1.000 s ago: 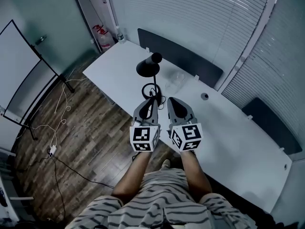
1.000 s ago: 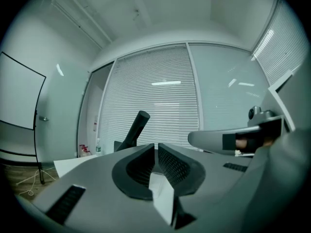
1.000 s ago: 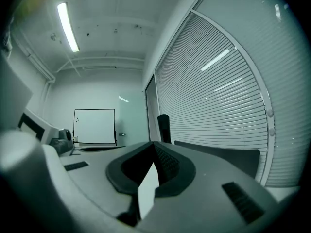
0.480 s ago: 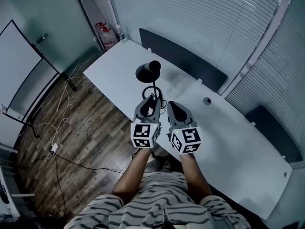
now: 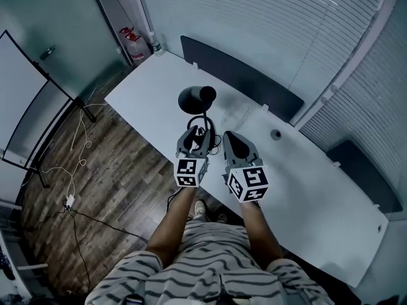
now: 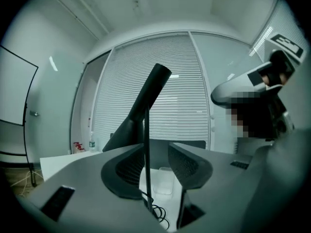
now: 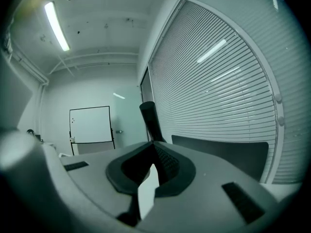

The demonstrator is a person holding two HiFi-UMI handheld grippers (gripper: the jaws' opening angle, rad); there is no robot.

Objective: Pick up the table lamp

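You're at the grasp step: your left claw (image 5: 196, 132) is spreading, the lamp (image 5: 197, 98) stem between its jaws, lamp standing on the bench (image 5: 146, 88) at 12 o'clock. Right claw (image 5: 230, 137) stays out of it, pressed together (empty). Next, pinch the stem squarely, then lift.

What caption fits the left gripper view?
Left gripper, jaws opening, straddles the thin stem of the table lamp.

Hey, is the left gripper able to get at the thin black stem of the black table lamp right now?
Probably yes. The thin black stem stands right between the left gripper's fingers, which are opening, and nothing else sits in that gap to block a grasp.
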